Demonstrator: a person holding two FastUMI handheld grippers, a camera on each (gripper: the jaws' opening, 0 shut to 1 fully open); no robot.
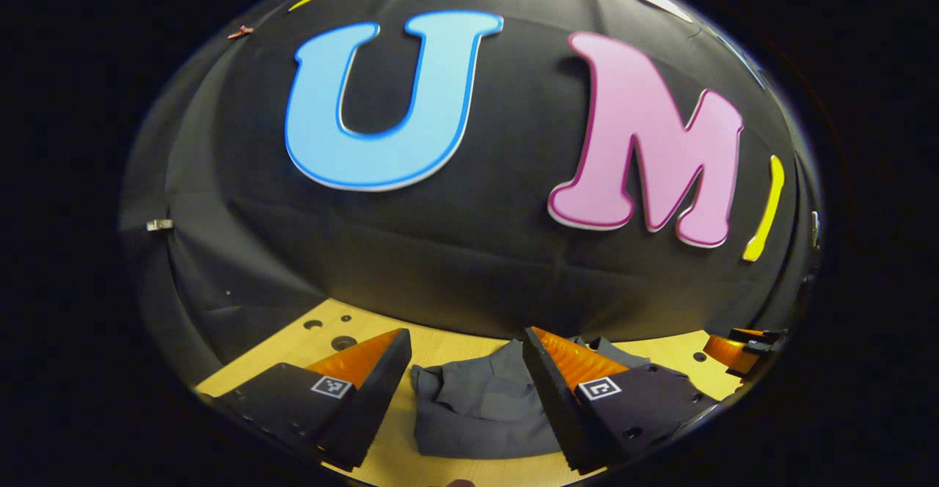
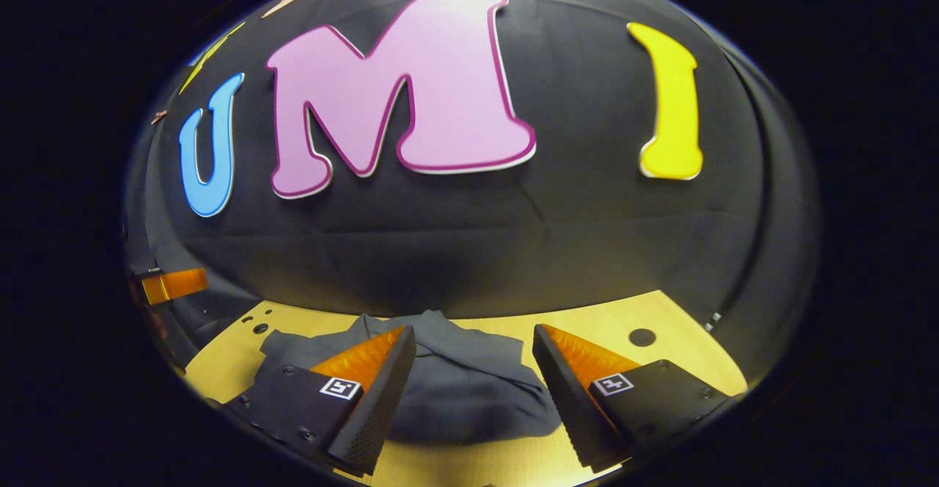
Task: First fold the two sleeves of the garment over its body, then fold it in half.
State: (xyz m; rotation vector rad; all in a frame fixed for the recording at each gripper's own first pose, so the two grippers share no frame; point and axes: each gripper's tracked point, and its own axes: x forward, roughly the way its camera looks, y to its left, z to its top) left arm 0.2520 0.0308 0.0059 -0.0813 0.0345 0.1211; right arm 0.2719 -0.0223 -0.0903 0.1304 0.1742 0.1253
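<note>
Seemingly, I judge the garment already folded compactly on the surface; both my claws hover spread, holding nothing.

Garment on table, wall behind.

A: What is the garment looking like in the left gripper view?

B: It is showing as soft, matt woven cloth, creasing into loose folds.

A: And the table under it?

B: In the right gripper view it is looking like pale wood, smooth, giving off a slight sheen, with round holes drilled in it.

A: The booth wall?

B: That is hanging as matt cloth, faintly wrinkled; a small clip on it is possibly metal, though it is looking blurred.
</note>
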